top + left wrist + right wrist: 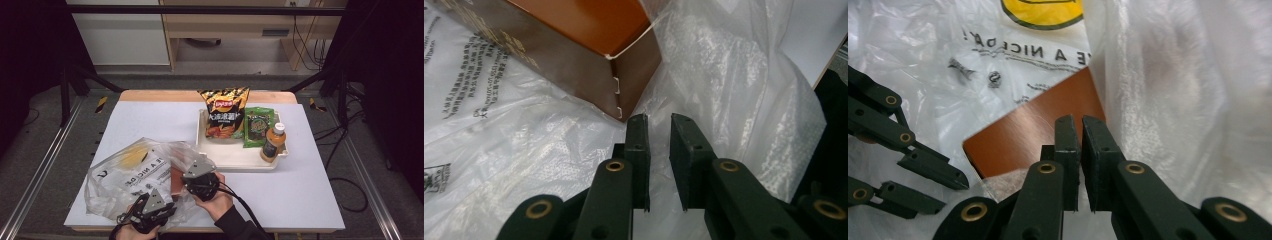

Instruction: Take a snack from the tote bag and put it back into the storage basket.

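Observation:
A crumpled clear plastic bag (125,172) with black print and a yellow mark lies at the table's front left. A brown box (176,184) rests at its mouth, partly under the film. My right gripper (192,170) sits at the bag's right edge. In the right gripper view, the jaws of the right gripper (1080,120) are almost together, and the raised film (1173,90) runs down into the slit over the box (1033,135). My left gripper (167,200) is at the bag's front. Above the film (734,90) and just short of the box's corner (624,95), the left gripper (659,120) has a narrow gap with nothing in it.
A white tray (235,162) at the middle right holds a bag of crisps (225,115), a green packet (258,126) and an orange juice bottle (274,142). Bare tabletop (300,185) lies to the right of my hands. Black frame posts flank the table.

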